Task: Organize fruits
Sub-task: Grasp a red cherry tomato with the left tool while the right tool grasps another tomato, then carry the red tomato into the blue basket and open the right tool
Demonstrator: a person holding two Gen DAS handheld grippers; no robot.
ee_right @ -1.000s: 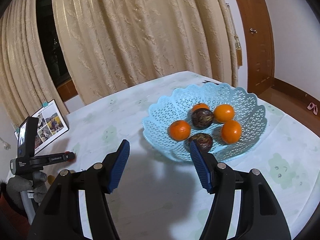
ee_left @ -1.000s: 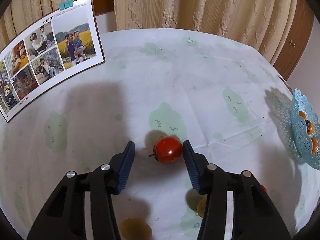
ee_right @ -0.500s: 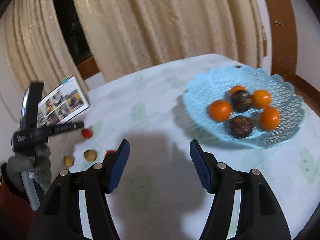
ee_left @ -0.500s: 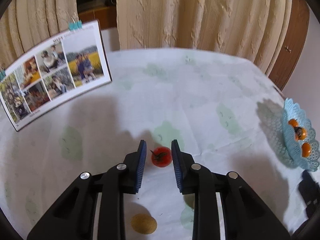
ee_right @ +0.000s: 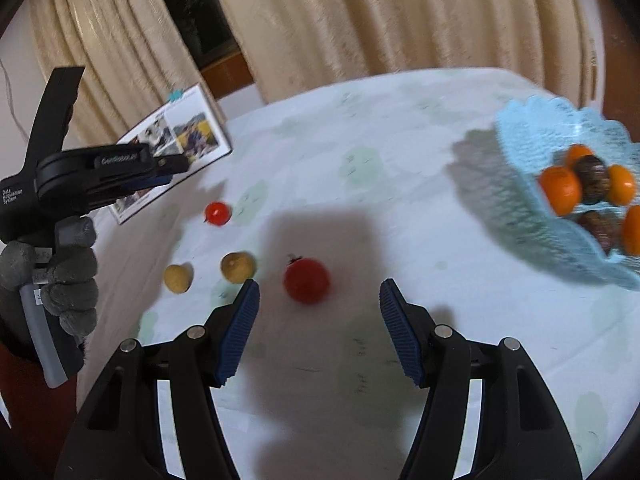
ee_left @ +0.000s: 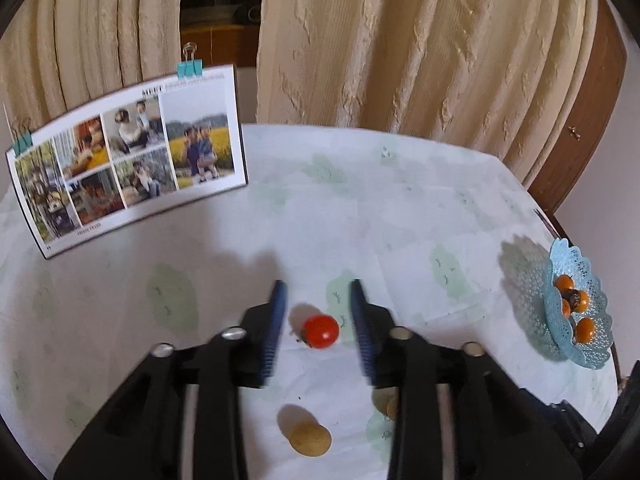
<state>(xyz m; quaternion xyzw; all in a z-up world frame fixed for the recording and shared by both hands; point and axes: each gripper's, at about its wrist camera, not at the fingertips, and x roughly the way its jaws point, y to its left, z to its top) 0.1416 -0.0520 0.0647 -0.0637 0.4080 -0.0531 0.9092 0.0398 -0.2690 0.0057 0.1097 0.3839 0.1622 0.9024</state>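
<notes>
Tomatoes (ee_right: 307,281) unlabelled; photo board (ee_left: 128,160) unreadable

We see red tomatoes (ee_right: 306,281), tan-yellow fruits (ee_right: 237,267), oranges (ee_right: 560,191) in a pale blue lattice basket (ee_right: 532,152), and a white tabletop (ee_left: 360,200) with green patches.

Background stuff: the table (ee_left: 360,208) has a white cloth with faint green patches on it. A photo board (ee_left: 128,156) with a bunch of family-type pictures stands tilted at the far left edge, teal binder clips (ee_left: 191,67) on its top. Beige curtains (ee_left: 420,48) hang behind the table, with a dark gap between them. Brown wooden door (ee_left: 576,152) off to the right.
</notes>
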